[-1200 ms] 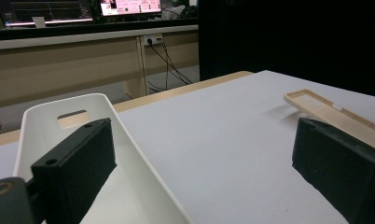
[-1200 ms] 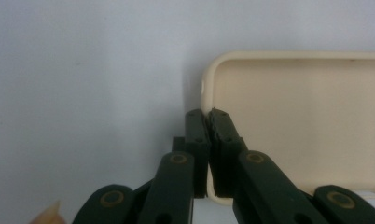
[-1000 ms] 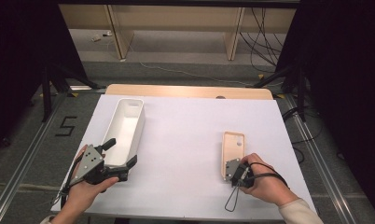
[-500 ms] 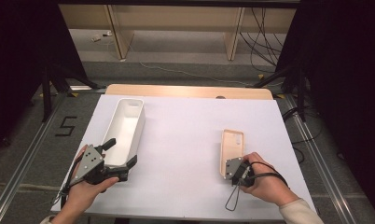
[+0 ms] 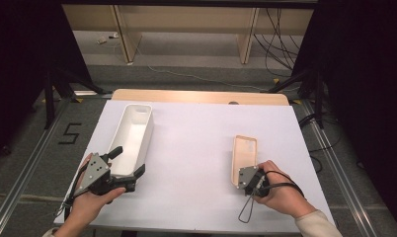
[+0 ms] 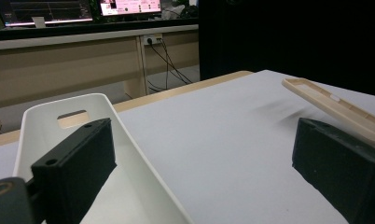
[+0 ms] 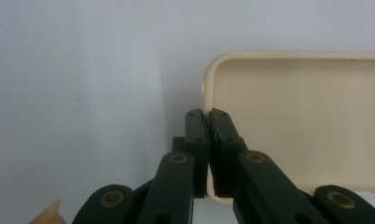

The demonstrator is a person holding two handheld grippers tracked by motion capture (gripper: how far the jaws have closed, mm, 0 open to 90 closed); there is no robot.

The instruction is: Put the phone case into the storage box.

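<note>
Meanwhile, the right gripper [image 5: 249, 177] pinches the near rim of a beige lid [image 5: 244, 157] on the white table [image 5: 196, 148], jaws clamped tight on its edge (seemingly lifting it slightly, though the tilt is hard to judge). Well apart at left, the left gripper [image 5: 130, 163] stands spread wide around the near end of a white bin [image 5: 132, 136]. Bare tabletop separates them.

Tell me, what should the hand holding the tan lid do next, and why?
Probably lift the tan lid a bit higher and carry it toward the white bin. The right gripper is shut on the lid's rim, and the left gripper view shows it tilted off the table. The left gripper, jaws open, sits at the bin's near end, so the bin looks ready for covering.
</note>
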